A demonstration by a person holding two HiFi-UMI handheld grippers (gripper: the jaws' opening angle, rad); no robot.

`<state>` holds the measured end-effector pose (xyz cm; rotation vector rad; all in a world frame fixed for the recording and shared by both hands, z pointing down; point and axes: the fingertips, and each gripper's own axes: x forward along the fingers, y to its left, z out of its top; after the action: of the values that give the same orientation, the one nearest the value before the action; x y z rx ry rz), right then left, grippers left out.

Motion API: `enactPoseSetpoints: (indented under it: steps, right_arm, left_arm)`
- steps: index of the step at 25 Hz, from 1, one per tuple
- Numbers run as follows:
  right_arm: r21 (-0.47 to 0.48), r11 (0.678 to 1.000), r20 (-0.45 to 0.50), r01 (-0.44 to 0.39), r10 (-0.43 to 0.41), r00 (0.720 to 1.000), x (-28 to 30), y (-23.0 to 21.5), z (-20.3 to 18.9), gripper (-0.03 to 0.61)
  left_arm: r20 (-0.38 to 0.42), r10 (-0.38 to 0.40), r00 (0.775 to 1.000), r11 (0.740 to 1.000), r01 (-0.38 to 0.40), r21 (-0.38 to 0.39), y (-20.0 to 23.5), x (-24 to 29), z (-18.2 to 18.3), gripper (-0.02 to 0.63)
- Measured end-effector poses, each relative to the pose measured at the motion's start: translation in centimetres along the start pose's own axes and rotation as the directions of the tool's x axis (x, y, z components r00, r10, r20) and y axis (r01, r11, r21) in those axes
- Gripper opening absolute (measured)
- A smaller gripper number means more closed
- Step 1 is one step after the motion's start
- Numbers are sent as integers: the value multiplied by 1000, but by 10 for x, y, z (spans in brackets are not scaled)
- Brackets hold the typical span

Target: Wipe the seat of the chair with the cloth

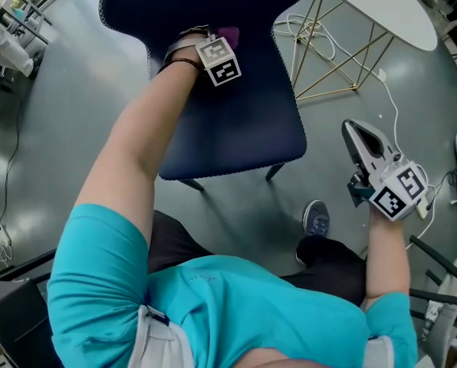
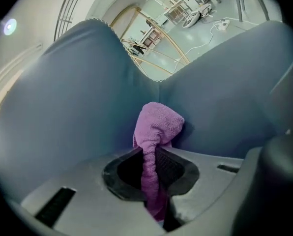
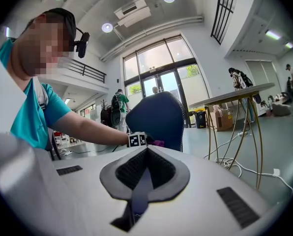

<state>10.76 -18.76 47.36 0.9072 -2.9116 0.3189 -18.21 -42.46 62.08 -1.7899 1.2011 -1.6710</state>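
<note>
The navy chair seat [image 1: 228,121] fills the top middle of the head view, its backrest [image 2: 63,117] rising just beyond the cloth in the left gripper view. My left gripper [image 2: 154,154] is shut on a purple cloth [image 2: 159,124], whose bunched end pokes out past the jaws and presses where seat meets backrest. From above, the cloth [image 1: 230,35] peeks out beside the left gripper [image 1: 215,43] at the seat's rear. My right gripper [image 1: 355,129] hangs to the right of the chair over the floor, shut and holding nothing. Its own view shows the chair [image 3: 156,117] some way ahead.
A white round table [image 1: 382,2] on gold wire legs [image 1: 336,60] stands right of the chair, with a white cable [image 1: 393,106] trailing on the grey floor. The person's shoe [image 1: 316,219] is near the chair's front right leg. A dark frame [image 1: 6,305] sits lower left.
</note>
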Motion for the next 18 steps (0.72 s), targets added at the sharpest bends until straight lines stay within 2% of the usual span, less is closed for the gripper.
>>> enactPoseSetpoints:
  steps: [11,18]
  right_arm:
    - [-4,1000,16,-19,19,1000,11,9,3,-9]
    - [-3,1000,24,-15,15,1000,13,14,6,-9]
  left_arm:
    - [41,-146,988,988,148,-43,-26,-5,3,49]
    - [56,-162,985,986,164,-35,-36,-14,5,49]
